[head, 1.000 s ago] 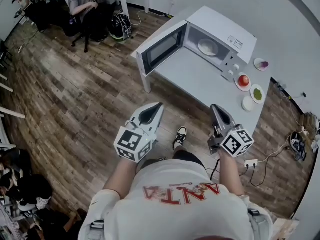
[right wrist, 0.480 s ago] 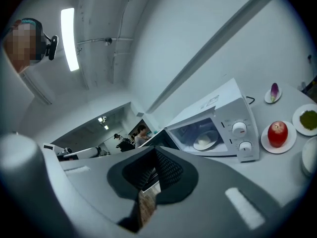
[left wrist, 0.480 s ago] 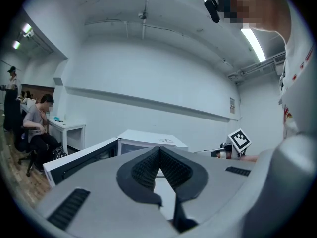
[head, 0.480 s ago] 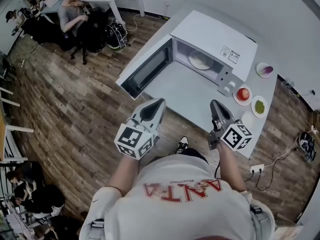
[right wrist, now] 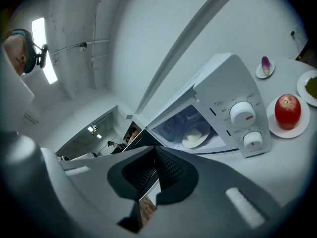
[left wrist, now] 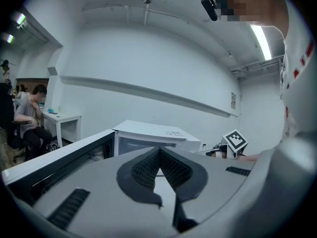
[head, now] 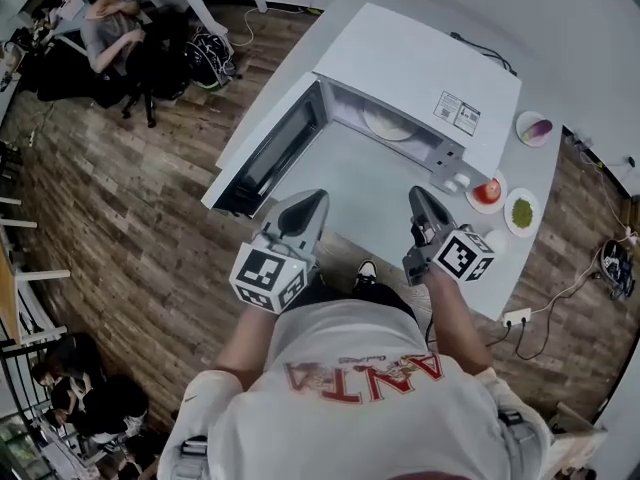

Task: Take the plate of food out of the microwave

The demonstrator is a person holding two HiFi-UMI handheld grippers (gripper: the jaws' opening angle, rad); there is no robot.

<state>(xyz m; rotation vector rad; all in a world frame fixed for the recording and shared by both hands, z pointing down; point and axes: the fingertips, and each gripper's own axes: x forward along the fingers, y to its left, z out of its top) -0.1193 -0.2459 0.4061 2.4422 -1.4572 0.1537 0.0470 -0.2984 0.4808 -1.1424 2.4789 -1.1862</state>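
I have both tools out in front of me at the near edge of the white table (head: pixel 365 183). The microwave (head: pixel 415 63) sits dead ahead at 12 o'clock. Its door (head: pixel 262 156) is swung fully out toward 10 o'clock, so the cavity is open to me and nothing blocks a straight reach.

The plate of food (head: pixel 390 123) rests on the cavity floor, well inside and apart from both tools. The right gripper view shows it as a pale dish with a light mound on it, just left of the two control knobs (right wrist: pixel 243 114).

The left gripper (head: pixel 304 202) has its tongs pressed together with nothing between them. The right gripper (head: pixel 421 201) is pressed together and empty as well. I judge that I carry them shut because there is nothing to hold until the plate is in reach.

Both point nearly level at the opening, one to each side of it. That suits taking the plate by opposite rims.

At 2 o'clock stand small dishes: an apple (head: pixel 488 190), something green (head: pixel 520 211) and, farther back, something purple (head: pixel 537 128) (none of them my concern). The bare tabletop in front of the cavity looks like the obvious place to set the plate down. The tongs will have to spread first.
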